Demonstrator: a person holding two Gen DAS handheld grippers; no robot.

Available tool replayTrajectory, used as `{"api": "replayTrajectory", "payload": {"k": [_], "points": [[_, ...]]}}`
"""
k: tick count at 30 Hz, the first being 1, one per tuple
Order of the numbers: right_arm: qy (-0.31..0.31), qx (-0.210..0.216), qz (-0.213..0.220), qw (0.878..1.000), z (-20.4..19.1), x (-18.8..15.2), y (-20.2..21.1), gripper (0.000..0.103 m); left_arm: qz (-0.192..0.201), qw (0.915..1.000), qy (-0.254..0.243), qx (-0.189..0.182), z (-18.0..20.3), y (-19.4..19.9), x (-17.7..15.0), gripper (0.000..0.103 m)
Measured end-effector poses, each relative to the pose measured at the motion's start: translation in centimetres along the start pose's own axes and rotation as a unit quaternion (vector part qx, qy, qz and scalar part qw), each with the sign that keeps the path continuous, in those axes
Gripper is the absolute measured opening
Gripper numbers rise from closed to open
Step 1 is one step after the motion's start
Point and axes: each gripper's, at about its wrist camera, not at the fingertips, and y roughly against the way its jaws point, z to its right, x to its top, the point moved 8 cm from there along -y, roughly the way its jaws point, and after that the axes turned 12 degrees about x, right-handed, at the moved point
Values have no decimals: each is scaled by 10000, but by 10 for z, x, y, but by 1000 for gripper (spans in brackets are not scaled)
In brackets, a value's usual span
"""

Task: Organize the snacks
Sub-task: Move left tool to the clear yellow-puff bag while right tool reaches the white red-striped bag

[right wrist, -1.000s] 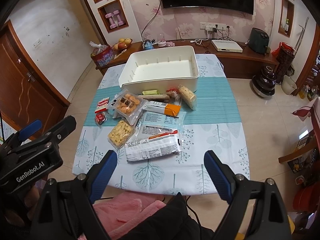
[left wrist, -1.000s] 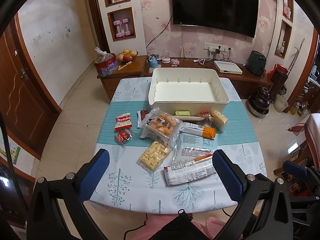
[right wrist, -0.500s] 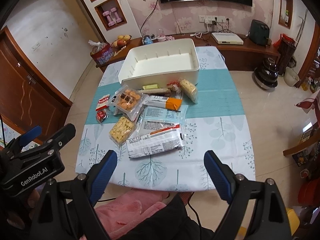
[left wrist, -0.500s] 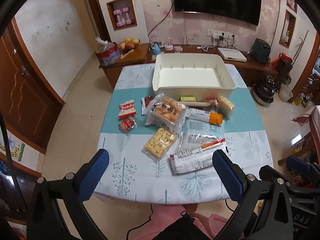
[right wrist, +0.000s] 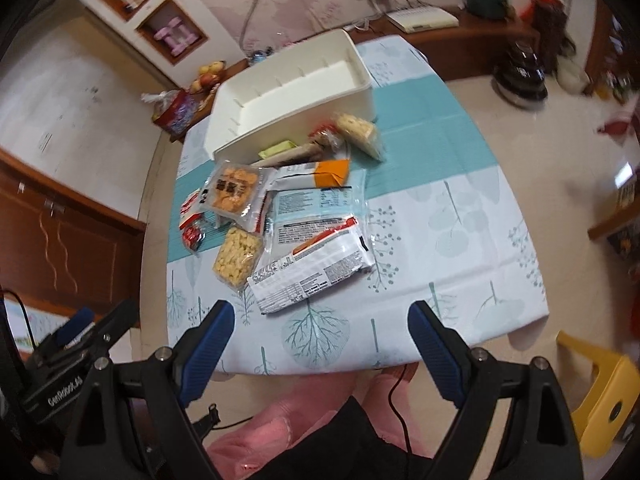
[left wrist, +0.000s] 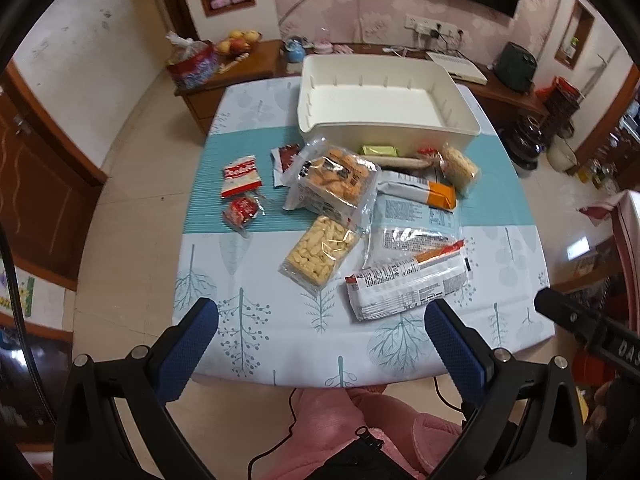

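Observation:
A heap of snack packets lies on the table in front of an empty white bin (left wrist: pixel 384 100) (right wrist: pixel 296 92). Nearest me is a long white packet (left wrist: pixel 404 284) (right wrist: pixel 312 268), with a clear bag of yellow puffs (left wrist: pixel 320 252) (right wrist: pixel 238 258) to its left. Behind them sit a bag of orange biscuits (left wrist: pixel 336 180) (right wrist: pixel 234 192), a white and orange packet (left wrist: pixel 420 192) and small red packets (left wrist: pixel 240 172). My left gripper (left wrist: pixel 320 320) hangs open above the table's near edge, holding nothing. Open too and empty, my right gripper (right wrist: pixel 320 320) hovers just short of the long white packet.
The table (left wrist: pixel 280 336) wears a leaf-print cloth with a teal runner. A wooden sideboard (left wrist: pixel 248 64) with fruit and a red bag stands behind it. A yellow stool (right wrist: pixel 600 384) is at the right. Pink clothing of the person (left wrist: pixel 360 420) shows below the table edge.
Both grippers have sunk and tipped further down toward the table, so the snacks look larger and nearer. The right view has rolled, tilting the table. Jaws stayed open.

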Motion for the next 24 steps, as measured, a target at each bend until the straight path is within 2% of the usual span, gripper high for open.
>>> {"api": "replayTrajectory", "payload": {"k": [9, 14, 20, 24], "points": [[-1144, -40, -66, 9934, 14, 2, -31, 89, -75, 9956, -910, -205, 7, -47, 18, 103], [-1771, -45, -29, 9842, 18, 2, -50, 89, -153, 9870, -1542, -432, 18, -76, 28, 103], [-2425, -36, 75, 9701, 17, 2, -70, 89, -390, 9769, -1975, -718, 25, -112, 32, 103], [-2826, -27, 101, 9592, 19, -1, -88, 89, -518, 9705, -2238, -738, 28, -137, 31, 103]]}}
